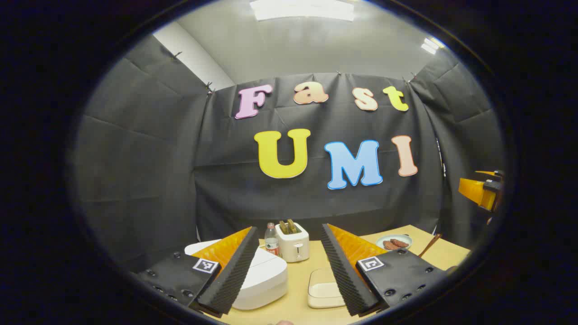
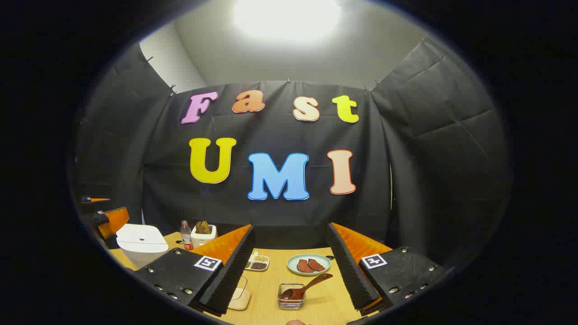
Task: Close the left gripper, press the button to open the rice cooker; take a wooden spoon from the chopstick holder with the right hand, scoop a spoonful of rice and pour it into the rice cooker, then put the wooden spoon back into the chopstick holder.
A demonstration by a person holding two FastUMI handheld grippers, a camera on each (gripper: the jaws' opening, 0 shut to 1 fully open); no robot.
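The white rice cooker (image 1: 264,277) stands with its lid down at the lower left of the left gripper view, just beyond my left gripper (image 1: 289,231), which is open and holds nothing. In the right gripper view the cooker (image 2: 142,243) is far left. A wooden spoon (image 2: 309,285) leans in a small clear holder (image 2: 291,300) ahead of my right gripper (image 2: 290,228), also open with nothing between its fingers. A pale rice tub (image 2: 240,295) is partly hidden behind one of its fingers. The tub (image 1: 323,291) and the spoon handle (image 1: 430,245) also appear in the left gripper view.
On the wooden table (image 2: 325,307) stand a toaster (image 1: 293,243), a bottle (image 1: 271,241), a plate of meat (image 2: 309,264) and a divided dish of grains (image 2: 258,262). The other gripper (image 1: 481,192) hangs at the far right of the left gripper view.
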